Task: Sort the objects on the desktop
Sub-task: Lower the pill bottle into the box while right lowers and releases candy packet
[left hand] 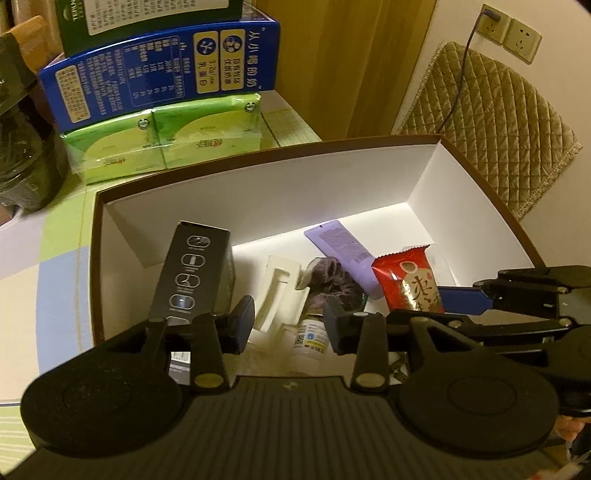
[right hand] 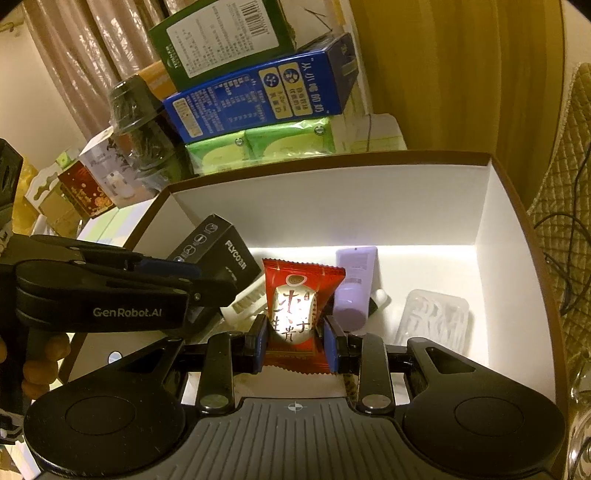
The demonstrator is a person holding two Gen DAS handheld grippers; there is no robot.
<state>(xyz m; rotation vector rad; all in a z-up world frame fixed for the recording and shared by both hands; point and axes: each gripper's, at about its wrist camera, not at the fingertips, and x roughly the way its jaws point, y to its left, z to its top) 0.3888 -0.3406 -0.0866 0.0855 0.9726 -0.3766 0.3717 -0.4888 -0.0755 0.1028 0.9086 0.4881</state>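
A brown box with a white lining [left hand: 258,155] [right hand: 332,158] holds the sorted things. My right gripper [right hand: 295,343] [left hand: 454,295] is shut on a red snack packet [right hand: 295,314] [left hand: 406,280], held just above the box floor. My left gripper [left hand: 290,328] [right hand: 207,280] stands open low in the box. Between and under its fingers lie a small labelled bottle [left hand: 310,336] and a white plastic holder [left hand: 277,291]; the pads press on neither. A black Flyco carton [left hand: 192,273] [right hand: 221,251] leans against the left wall. A lilac tube [left hand: 347,254] [right hand: 354,284] and a dark cloth [left hand: 332,284] lie in the middle.
A clear plastic tray [right hand: 436,317] lies at the box's right end. Behind the box are a blue milk carton [left hand: 159,70], green tissue packs [left hand: 166,136] and a dark jar [left hand: 22,147]. A quilted chair cover [left hand: 491,110] and wall sockets [left hand: 513,31] with a cable are at the right.
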